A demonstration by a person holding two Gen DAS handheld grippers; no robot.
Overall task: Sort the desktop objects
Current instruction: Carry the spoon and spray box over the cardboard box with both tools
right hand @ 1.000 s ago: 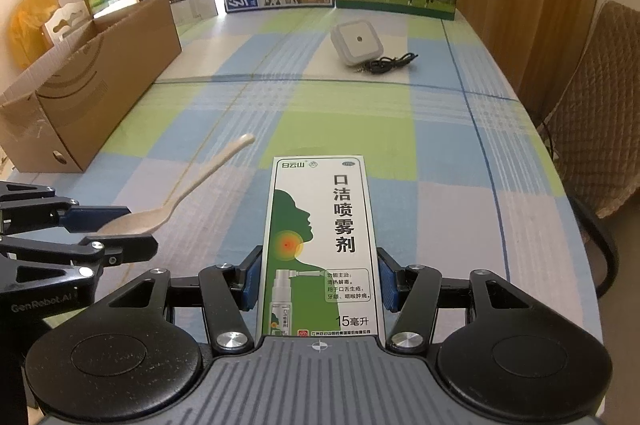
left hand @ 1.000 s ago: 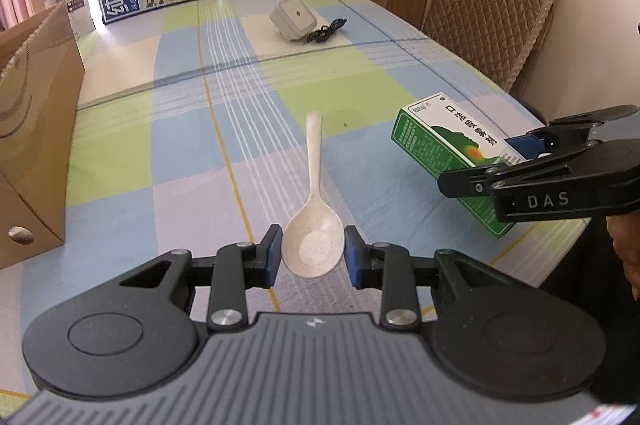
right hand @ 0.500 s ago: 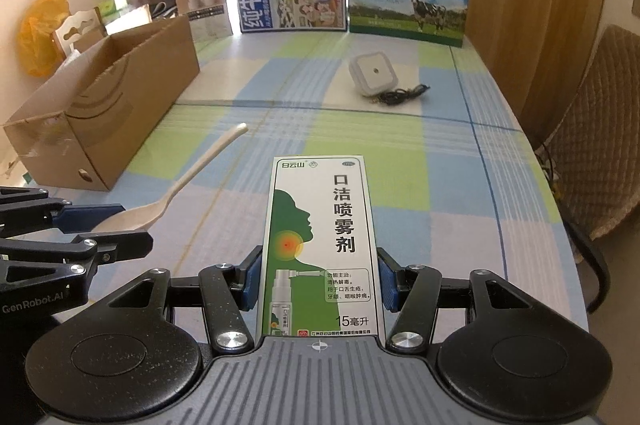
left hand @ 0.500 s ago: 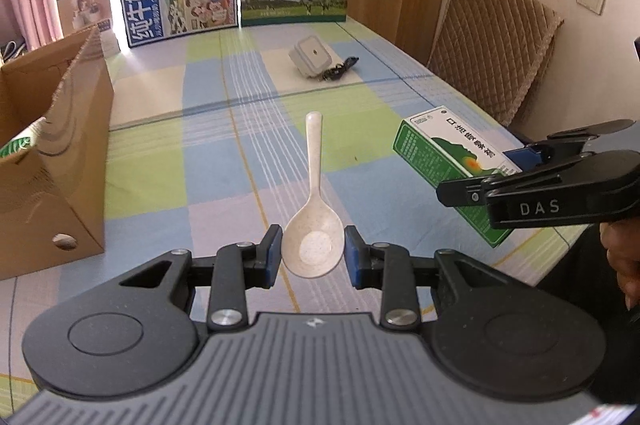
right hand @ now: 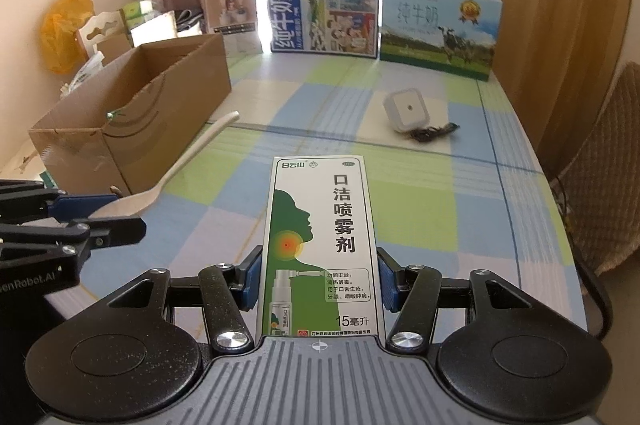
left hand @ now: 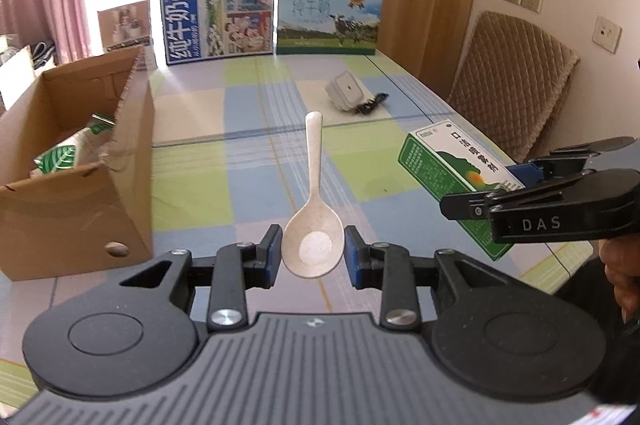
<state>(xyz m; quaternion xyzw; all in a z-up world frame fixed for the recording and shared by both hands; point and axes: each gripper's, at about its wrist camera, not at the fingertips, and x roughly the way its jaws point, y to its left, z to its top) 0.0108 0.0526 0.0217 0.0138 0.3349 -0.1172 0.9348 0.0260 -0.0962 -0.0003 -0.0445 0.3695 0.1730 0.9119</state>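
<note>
L gripper is clamped on the bowl of a pale beige plastic spoon, handle sticking out fwd over the table, spoon clear of the surface. R gripper is clenched on a green-and-white cardboard spray box, long side pointing away, blue pads pressing both long edges; it's off the table too. From the left wrist view the R gripper shows at the right edge w/ the same box, a bit of the person's hand behind it.

Count: 2 grippers, 1 spoon, 1 spray box. On the checked pastel tablecloth: 1 open brown cardboard carton at left w/ a white-green packet inside, 1 small white square plug-type gadget w/ a black cable touching it, 2 printed milk cartons standing side by side at the far end, one blue, one green w/ a cow. 1 quilted tan chair beside the table at right.

Vs a sec ago: both grippers have risen and pulled back, grips unchanged. More of the room shows now, the carton's inside and packet came into view, and the gadget and milk cartons sit lower in the frame.
</note>
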